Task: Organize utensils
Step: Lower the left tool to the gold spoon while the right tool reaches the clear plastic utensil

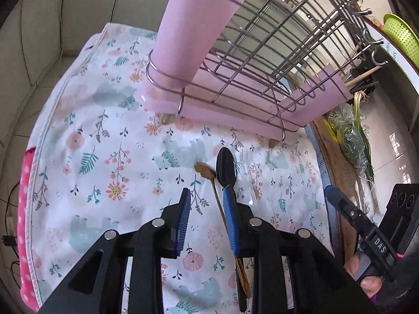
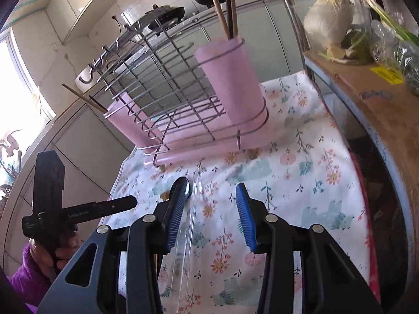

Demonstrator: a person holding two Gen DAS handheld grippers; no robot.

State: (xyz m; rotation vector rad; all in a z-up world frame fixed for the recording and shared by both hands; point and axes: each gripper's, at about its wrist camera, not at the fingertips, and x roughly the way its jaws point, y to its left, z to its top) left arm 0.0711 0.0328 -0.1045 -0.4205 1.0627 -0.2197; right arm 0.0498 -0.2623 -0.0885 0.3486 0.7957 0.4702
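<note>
On the floral cloth (image 1: 104,144) lie a black spoon (image 1: 225,167), a bronze spoon (image 1: 205,170) and a clear plastic fork (image 2: 192,209). My left gripper (image 1: 207,193) hovers open just over the two spoons. The bronze handle runs between its fingers, and the black spoon's handle passes under the right finger. My right gripper (image 2: 210,191) is open too, with the clear fork lying on the cloth between its fingers, untouched. Behind them stands a wire rack (image 2: 167,78) on a pink tray with two pink cups (image 2: 233,83) (image 2: 128,120) holding chopsticks (image 2: 222,7).
A cardboard box (image 2: 366,91) with bagged greens and a cabbage (image 2: 330,18) borders the cloth on one side. A green basket (image 1: 400,36) sits beyond the rack. A hand in a purple sleeve (image 2: 26,269) holds the left gripper.
</note>
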